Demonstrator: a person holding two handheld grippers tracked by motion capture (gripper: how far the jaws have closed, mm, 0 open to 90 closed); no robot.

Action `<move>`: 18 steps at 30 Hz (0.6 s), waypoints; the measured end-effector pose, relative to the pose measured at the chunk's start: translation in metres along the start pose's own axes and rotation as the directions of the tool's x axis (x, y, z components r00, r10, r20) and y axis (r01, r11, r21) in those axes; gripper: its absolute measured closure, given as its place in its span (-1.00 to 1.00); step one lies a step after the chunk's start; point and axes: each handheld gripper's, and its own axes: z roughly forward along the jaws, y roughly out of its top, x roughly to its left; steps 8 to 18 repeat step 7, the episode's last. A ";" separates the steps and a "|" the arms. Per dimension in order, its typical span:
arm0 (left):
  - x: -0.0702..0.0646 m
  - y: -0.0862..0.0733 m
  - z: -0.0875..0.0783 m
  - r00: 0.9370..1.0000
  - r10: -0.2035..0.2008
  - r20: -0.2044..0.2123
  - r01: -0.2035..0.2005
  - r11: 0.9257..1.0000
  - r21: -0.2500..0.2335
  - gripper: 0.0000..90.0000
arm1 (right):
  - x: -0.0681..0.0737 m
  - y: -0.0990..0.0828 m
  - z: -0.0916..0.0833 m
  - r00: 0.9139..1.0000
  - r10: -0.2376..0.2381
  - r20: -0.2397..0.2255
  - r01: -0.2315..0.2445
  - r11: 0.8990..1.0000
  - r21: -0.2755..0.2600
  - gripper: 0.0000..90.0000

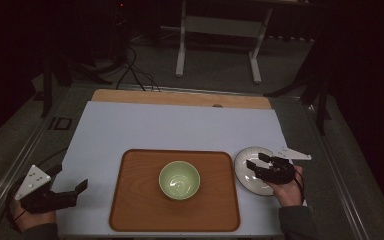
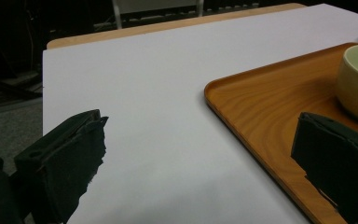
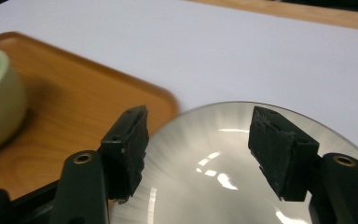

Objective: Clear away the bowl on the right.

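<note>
The right gripper is seen at the lower right of the high view, held over the plate, with its fingers spread apart and nothing between them. The plate lies on the white sheet just beside the right edge of the wooden tray. The step in hand is judged to be a grasp of the plate. It would be done well if the fingers were brought down to the near rim, one above and one below it, since the plate lies flat and shallow; a clamp on the middle would find nothing to bite. Care should be taken that the tray edge is not struck.

The left gripper is held at the lower left, off the tray, its fingers released and empty.

Farther in, the green bowl stands at the middle of the tray. Beyond the sheet, a strip of the bare desk is seen.

In the right gripper view, the glossy face of the plate and its closeness to the tray corner are made plain, which the dim high view blurs. In the left gripper view, the grain of the tray and the bowl's wall are shown from low down. The whole layout is given by the high view alone.
</note>
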 end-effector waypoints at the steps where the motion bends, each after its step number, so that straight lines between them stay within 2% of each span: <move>1: 0.000 0.000 0.000 1.000 0.001 0.000 -0.001 1.000 0.001 -0.94 | -0.003 -0.001 -0.002 1.000 0.011 0.014 -0.011 1.000 -0.004 -0.18; 2: 0.000 0.000 0.001 1.000 0.001 0.000 -0.001 1.000 0.004 -0.94 | -0.007 -0.003 -0.006 1.000 0.025 0.014 -0.025 0.999 -0.020 -0.16; 6: 0.000 0.000 0.001 1.000 0.001 0.002 -0.001 1.000 0.008 -0.94 | -0.011 -0.006 -0.008 0.999 0.035 0.023 -0.034 0.999 -0.022 -0.16; 7: 0.000 -0.001 0.003 1.000 -0.008 0.004 0.008 1.000 0.012 -0.94 | -0.014 -0.008 -0.010 0.998 0.052 0.028 -0.051 0.998 -0.028 -0.16; 18: 0.000 -0.001 0.003 1.000 -0.008 0.004 0.008 1.000 0.012 -0.94 | -0.014 -0.008 -0.010 0.998 0.052 0.028 -0.051 0.998 -0.028 -0.16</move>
